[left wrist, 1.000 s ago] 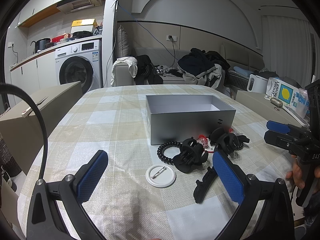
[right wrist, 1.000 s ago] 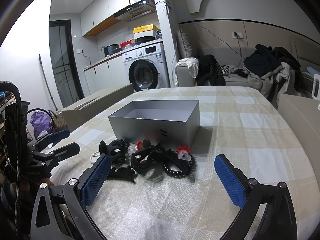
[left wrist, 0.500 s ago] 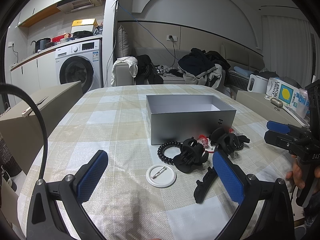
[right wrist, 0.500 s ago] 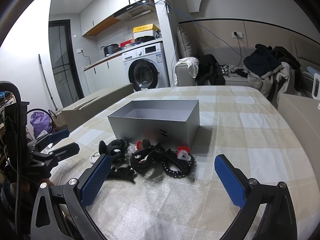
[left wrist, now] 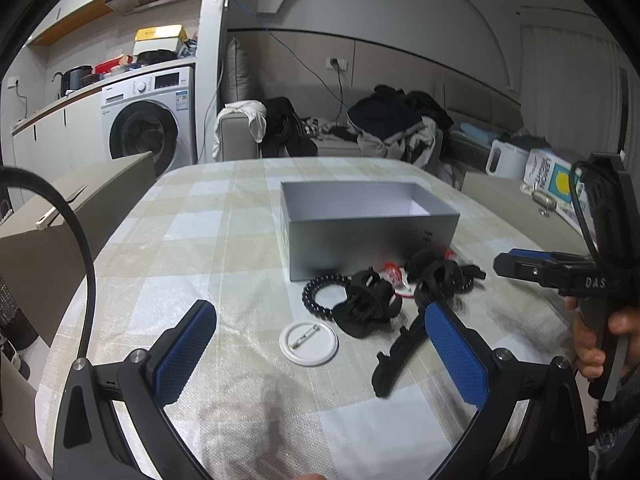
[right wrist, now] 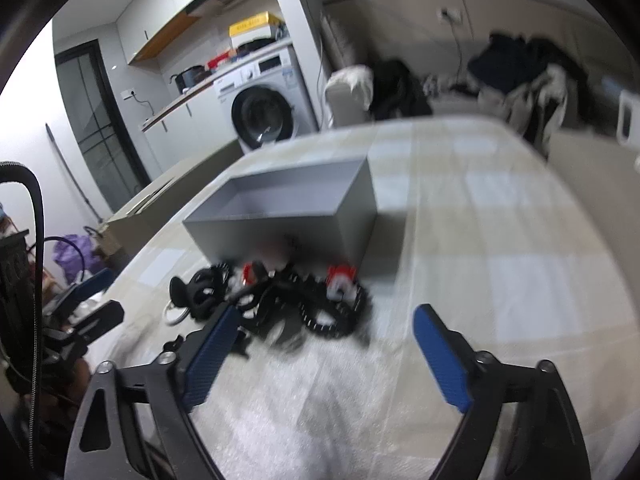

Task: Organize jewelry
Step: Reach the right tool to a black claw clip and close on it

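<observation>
Open grey rectangular cardboard box (left wrist: pixel 372 228) upright on checked tablecloth, nothing visible inside. Just in front, tangled heap: black beaded coil bracelet (left wrist: pixel 320 294) lying flat, black plastic claw clip (left wrist: pixel 370 300) against it, second black claw clip (left wrist: pixel 438 274) to right, red-and-white trinket (left wrist: pixel 394 274) between clips. Nearer: white round pin badge (left wrist: pixel 308 341) face down, long black hair clip (left wrist: pixel 400 354) lying flat beside it.
</observation>
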### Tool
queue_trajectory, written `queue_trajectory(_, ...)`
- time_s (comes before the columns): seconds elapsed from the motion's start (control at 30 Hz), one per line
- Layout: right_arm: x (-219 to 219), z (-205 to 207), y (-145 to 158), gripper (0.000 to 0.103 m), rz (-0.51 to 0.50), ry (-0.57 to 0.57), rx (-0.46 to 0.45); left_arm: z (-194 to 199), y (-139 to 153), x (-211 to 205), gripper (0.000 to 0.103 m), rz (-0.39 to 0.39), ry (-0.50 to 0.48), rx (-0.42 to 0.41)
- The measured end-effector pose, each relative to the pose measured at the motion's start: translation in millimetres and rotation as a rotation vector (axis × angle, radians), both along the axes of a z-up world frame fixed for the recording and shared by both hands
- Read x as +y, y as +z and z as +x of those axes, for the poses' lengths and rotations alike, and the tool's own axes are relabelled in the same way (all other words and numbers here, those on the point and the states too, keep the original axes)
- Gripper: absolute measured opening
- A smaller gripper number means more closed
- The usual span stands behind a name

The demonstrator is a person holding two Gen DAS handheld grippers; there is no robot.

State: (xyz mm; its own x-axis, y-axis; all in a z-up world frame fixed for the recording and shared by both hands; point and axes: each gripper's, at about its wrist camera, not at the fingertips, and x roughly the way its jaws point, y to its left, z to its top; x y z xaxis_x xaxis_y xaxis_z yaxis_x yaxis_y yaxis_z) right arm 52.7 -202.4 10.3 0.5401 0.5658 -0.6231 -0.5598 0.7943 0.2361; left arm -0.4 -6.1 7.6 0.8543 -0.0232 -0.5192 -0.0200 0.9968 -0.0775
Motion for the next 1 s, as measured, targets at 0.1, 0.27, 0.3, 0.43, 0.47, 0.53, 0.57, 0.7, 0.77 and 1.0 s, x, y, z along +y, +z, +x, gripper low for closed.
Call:
queue_trajectory(0.1, 6, 0, -6, 0.077, -0.068, 0.006, -0.001, 2, -3, 0, 0.102, 0.002, -0.002, 0.016)
queue_trajectory(0.27, 13, 3, -10, 0.067, -0.093, 0.011, 0.019, 2, -4, 4, 0.098, 0.004, 0.023, 0.029)
queue_trajectory(0.3, 14, 5, -10, 0.066, -0.092, 0.012, 0.022, 2, -4, 5, 0.096, 0.002, 0.023, 0.034)
queue_trajectory(0.43, 19, 9, -11, 0.057, -0.101, 0.017, 0.048, 5, -7, 8, 0.082, -0.028, 0.01, 0.064)
queue_trajectory(0.47, 20, 8, -11, 0.054, -0.106, 0.02, 0.049, 6, -8, 8, 0.076, -0.034, 0.009, 0.072)
queue_trajectory(0.53, 24, 4, -12, 0.041, -0.132, 0.029, 0.037, 8, -11, 10, 0.068, -0.052, 0.004, 0.098)
queue_trajectory(0.57, 25, 4, -12, 0.034, -0.142, 0.025, 0.029, 9, -12, 10, 0.063, -0.062, -0.005, 0.106)
queue_trajectory(0.7, 23, -1, -13, 0.011, -0.164, 0.022, 0.013, 7, -13, 10, 0.061, -0.066, -0.015, 0.111)
queue_trajectory(0.77, 20, -6, -11, 0.01, -0.167, 0.028, -0.017, 6, -13, 9, 0.061, -0.065, -0.017, 0.109)
queue_trajectory(1.0, 2, -21, -13, 0.01, -0.18, 0.041, 0.019, 4, -11, 11, 0.061, -0.067, -0.021, 0.103)
